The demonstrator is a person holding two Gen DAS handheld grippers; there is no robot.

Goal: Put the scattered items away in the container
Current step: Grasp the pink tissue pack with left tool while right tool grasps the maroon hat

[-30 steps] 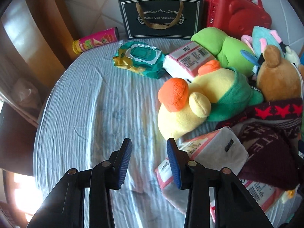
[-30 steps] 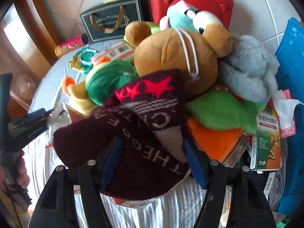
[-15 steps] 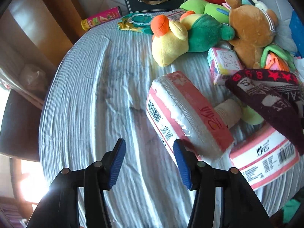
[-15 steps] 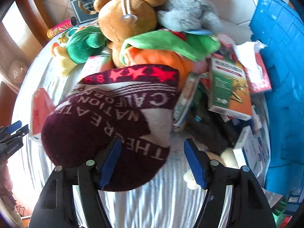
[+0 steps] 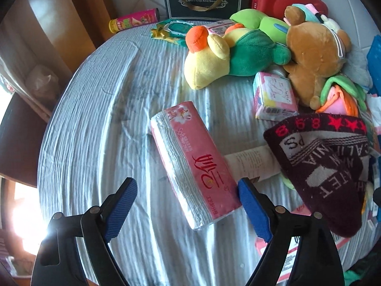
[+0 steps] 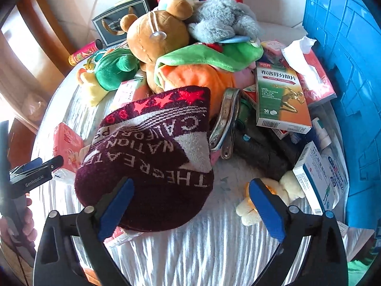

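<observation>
Both grippers gape wide and grip nothing: the left gripper [image 5: 187, 201] straddles a pink tissue pack [image 5: 194, 164], the right gripper [image 6: 190, 201] a maroon beanie [image 6: 152, 157], beside the blue crate [image 6: 345, 76], whose inside is hidden.

Wrinkled pale-blue tablecloth [image 5: 100, 128] carries tissue pack [image 5: 194, 164], plush duck [image 5: 209, 59], beanie [image 6: 152, 152].

Daylight floods both views from the left, where a blown-out white patch glares beyond the left edge of the surface [image 5: 100, 109]. The ribbed cloth on it shines in bright streaks near the front edge. Soft shadows fall to the right of the tissue pack [image 5: 195, 164]. Fisheye distortion bends the surface's edges round, and black vignetting fills the picture corners. Focus looks sharp centrally; the print on the maroon beanie [image 6: 152, 157] seems slightly smeared, perhaps motion blur.
</observation>
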